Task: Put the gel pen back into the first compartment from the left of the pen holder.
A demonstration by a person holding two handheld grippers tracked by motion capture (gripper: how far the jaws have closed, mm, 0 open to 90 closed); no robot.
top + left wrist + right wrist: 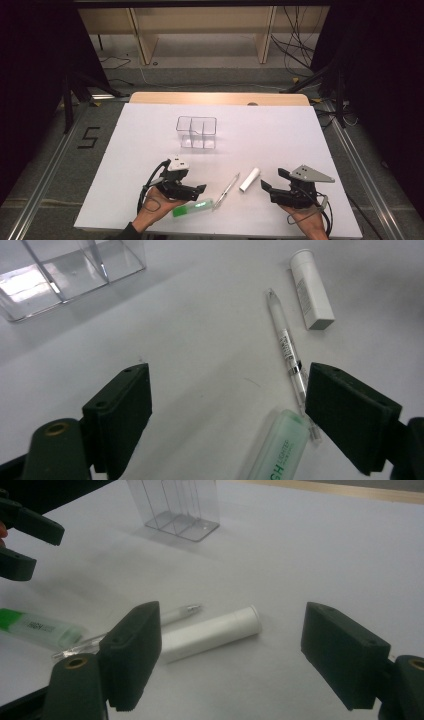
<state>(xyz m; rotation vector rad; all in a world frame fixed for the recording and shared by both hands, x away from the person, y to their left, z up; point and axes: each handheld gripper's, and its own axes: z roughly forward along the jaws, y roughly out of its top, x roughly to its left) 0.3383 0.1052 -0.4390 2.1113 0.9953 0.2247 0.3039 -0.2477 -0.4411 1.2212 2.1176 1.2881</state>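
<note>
A clear divided organizer point(196, 132) stands mid-table, also seen as the organizer point(65, 270) and the organizer point(177, 505). Near the front lie a green highlighter point(192, 208), a clear pen point(228, 189) and a white tube point(249, 179). My left gripper point(196, 184) is open just above the highlighter point(277, 452), with the pen point(287, 347) and tube point(311, 289) ahead of it. My right gripper point(274, 180) is open to the right of the tube point(210, 634), facing the tube, the pen point(177, 614) and the highlighter point(40, 627). Neither holds anything.
A white sheet point(280, 135) covers the table, whose wooden far edge point(220, 98) shows beyond it. The left gripper point(25, 535) appears at the upper left of the right gripper view. Cables and shelf legs lie on the floor behind the table.
</note>
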